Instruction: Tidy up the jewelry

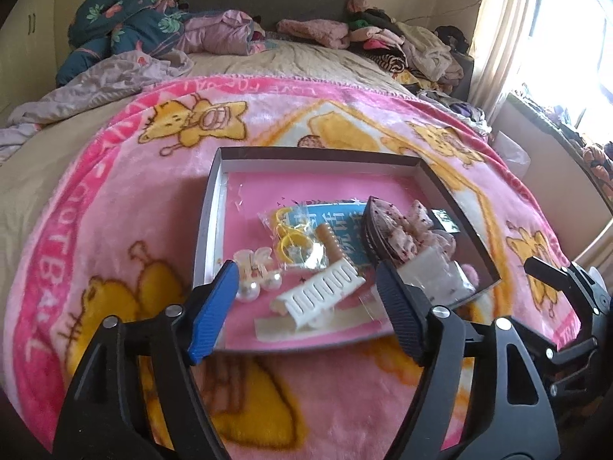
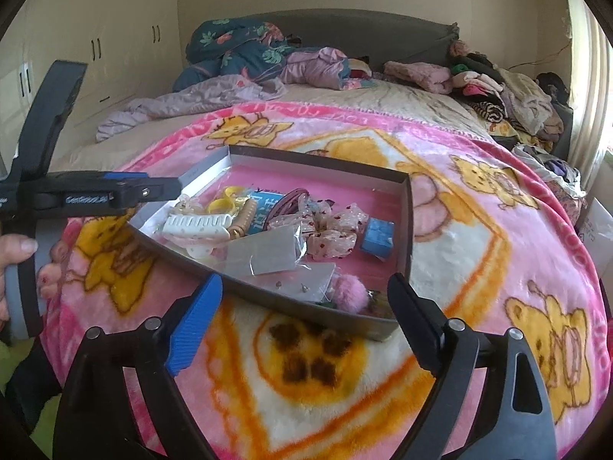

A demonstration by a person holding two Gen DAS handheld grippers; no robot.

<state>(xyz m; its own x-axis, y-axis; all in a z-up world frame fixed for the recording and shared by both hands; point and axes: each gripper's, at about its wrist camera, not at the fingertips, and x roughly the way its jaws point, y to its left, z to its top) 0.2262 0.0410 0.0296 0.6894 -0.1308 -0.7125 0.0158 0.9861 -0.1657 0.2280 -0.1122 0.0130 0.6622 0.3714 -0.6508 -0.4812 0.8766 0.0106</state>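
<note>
A shallow dark box (image 1: 452, 195) with a pink floor lies on the pink blanket and also shows in the right wrist view (image 2: 412, 214). It holds a white claw clip (image 1: 322, 295), pearl earrings (image 1: 258, 287), a bagged yellow piece (image 1: 291, 239), a brown comb (image 1: 333, 243), a floral scrunchie (image 1: 406, 230), a blue box (image 2: 377, 237) and a pink pompom (image 2: 346, 291). My left gripper (image 1: 306, 314) is open and empty over the box's near edge, above the clip. My right gripper (image 2: 306, 322) is open and empty just before the box's near corner.
The pink cartoon blanket (image 2: 479, 237) covers the bed's near half. Piles of clothes (image 2: 498, 92) and a dark floral quilt (image 2: 237, 50) lie at the headboard end. A bright window (image 1: 567, 38) is on the right, and wardrobes (image 2: 95, 46) are on the left.
</note>
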